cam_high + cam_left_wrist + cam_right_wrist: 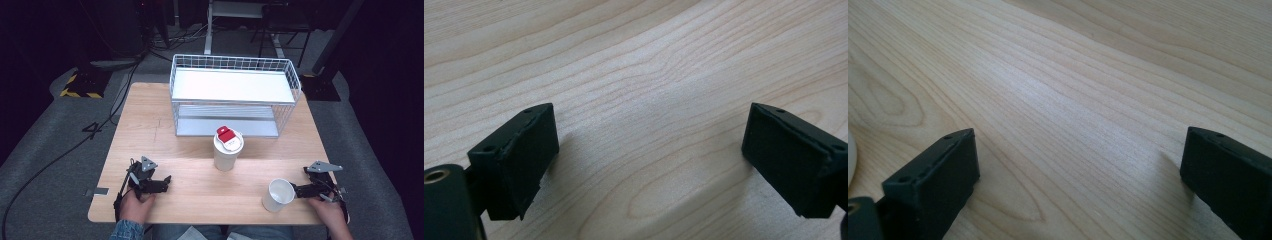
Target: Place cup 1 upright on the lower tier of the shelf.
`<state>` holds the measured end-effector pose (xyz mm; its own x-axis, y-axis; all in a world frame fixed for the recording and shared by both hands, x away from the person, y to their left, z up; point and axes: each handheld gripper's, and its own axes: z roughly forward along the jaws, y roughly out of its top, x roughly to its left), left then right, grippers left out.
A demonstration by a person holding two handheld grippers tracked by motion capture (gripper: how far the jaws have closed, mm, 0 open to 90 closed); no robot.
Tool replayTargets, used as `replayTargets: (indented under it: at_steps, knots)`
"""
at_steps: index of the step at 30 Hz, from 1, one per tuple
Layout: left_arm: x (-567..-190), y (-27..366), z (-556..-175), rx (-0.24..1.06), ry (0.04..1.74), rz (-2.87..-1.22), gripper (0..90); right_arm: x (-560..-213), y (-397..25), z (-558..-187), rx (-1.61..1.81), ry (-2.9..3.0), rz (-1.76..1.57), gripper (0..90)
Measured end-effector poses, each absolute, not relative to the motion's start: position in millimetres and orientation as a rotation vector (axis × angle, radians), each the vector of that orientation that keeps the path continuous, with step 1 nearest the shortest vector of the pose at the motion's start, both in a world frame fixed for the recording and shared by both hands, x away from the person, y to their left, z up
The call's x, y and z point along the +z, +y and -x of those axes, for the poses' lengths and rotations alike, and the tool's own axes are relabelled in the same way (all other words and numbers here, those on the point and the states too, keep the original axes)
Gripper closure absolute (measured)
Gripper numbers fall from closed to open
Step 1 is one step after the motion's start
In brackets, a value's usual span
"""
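My right gripper (299, 190) sits wide open and empty at 3 o'clock of the paper cup (278, 195) — light, crushable, so I'd pinch its wall gently; left gripper (162, 182) is wide open and empty too.

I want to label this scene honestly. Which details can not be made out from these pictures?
- High view: what the lidded cup holds; its lid covers it.
- High view: print on the red label; too small.
- High view: the bottom inside the open cup; its wall hides it.
- Right gripper view: a white thing; cut off by the left edge.
- High view: the rack's lower shelf; partly hidden under the upper shelf.
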<state>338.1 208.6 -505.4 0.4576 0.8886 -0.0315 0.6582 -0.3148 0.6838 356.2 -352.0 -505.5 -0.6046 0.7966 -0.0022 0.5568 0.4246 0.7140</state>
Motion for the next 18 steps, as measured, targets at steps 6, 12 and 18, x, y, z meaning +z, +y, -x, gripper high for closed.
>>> replayTargets:
  at_steps: [6, 12, 18]
  knots:
    - [-505.4, 208.6, -338.1, 0.47, 1.284, -2.077, 8.6, -505.6, -352.5, -355.7, 0.98, 2.336, -1.174, 2.6]
    - [-505.4, 208.6, -338.1, 0.47, 1.284, -2.077, 8.6, -505.4, -352.3, -355.8, 0.973, 2.324, -1.189, 2.9]
    - [-505.4, 208.6, -338.2, 0.47, 1.284, -2.076, 8.6, -504.7, -355.4, -352.4, 0.993, 2.319, -1.177, 7.9]
